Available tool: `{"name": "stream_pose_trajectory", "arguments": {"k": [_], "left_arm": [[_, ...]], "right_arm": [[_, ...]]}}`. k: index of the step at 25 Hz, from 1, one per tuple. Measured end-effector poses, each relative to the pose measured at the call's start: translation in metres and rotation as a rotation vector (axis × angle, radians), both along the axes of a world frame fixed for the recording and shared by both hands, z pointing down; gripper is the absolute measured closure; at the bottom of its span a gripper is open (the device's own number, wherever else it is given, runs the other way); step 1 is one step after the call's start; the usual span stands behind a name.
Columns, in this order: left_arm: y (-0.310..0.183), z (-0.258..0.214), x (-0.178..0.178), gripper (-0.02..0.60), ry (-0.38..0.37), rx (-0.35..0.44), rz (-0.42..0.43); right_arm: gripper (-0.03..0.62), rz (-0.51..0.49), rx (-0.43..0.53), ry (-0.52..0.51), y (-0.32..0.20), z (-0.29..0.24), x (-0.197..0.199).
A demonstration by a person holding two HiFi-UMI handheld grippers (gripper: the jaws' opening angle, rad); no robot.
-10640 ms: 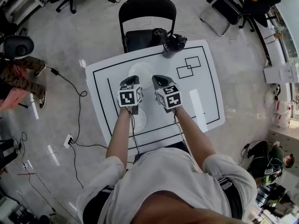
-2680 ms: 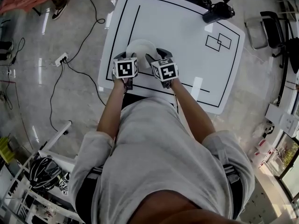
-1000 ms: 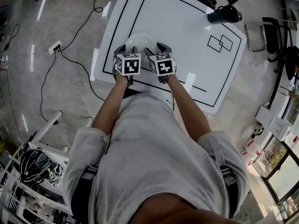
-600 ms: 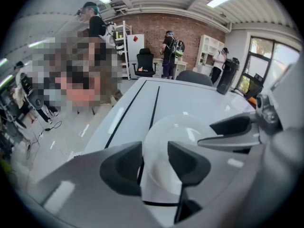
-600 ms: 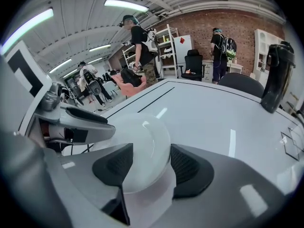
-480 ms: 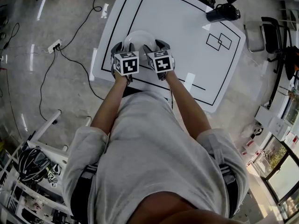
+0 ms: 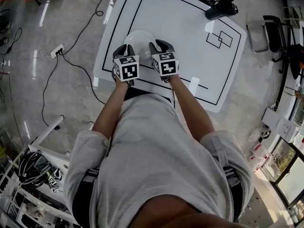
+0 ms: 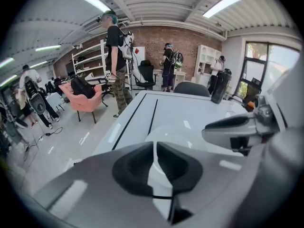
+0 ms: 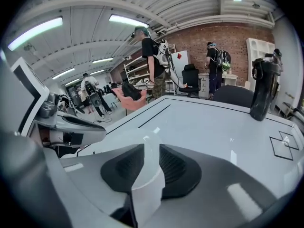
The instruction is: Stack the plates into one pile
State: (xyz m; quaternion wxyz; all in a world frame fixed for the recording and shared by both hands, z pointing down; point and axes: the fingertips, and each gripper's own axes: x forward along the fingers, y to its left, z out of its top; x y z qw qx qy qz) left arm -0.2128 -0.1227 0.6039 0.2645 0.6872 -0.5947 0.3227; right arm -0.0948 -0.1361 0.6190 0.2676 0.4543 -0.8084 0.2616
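Beginning at the left with the left tool (image 8: 155, 161): just closed down to a narrow slit, pads (image 8: 135, 167) clamped on the thin near rim of the white plate (image 7: 140, 41), seen edge-on between them. Ahead of that tool and a little to its right, the plate's shallow well, over the white desk (image 7: 190, 32). No telling whether resting on the desk or already clear of it, nor whether one plate or several nested together.

Moving right to the right tool (image 9: 148, 167): also just closed in, though less far, and pinching the rim at a second spot, with a curved band of it running up between the pads and away to that tool's left. Far beyond this tool and to its right, a dark bottle (image 9: 262, 87), standing well apart from the plate.

Judged by look: thin, light, stiff enough to keep its shape, smooth and glossy, so probably slippery and apt to pivot or droop if held at one point only. Best taken as here, at two spots on the near rim, pads well over the lip, both tools kept level with each other. Gentle squeeze only, for fear of cracking or flexing so thin an edge. Better set down flat than dropped.
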Motion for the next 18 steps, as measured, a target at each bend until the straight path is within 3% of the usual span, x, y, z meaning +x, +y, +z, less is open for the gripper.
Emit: {"name": "stream_pose_trajectory", "arguments": {"k": [5, 10, 18], "left_arm": [[0.024, -0.022, 0.025, 0.578, 0.054, 0.079, 0.03], [0.052, -0.041, 0.045, 0.578, 0.093, 0.156, 0.053], [0.087, -0.056, 0.07, 0.578, 0.125, 0.197, 0.154]], "right_arm": [[0.592, 0.009, 0.025, -0.04, 0.026, -0.012, 0.014], [0.594, 0.049, 0.113, -0.094, 0.04, -0.04, 0.027], [0.594, 0.145, 0.211, -0.137, 0.084, -0.067, 0.05]]}}
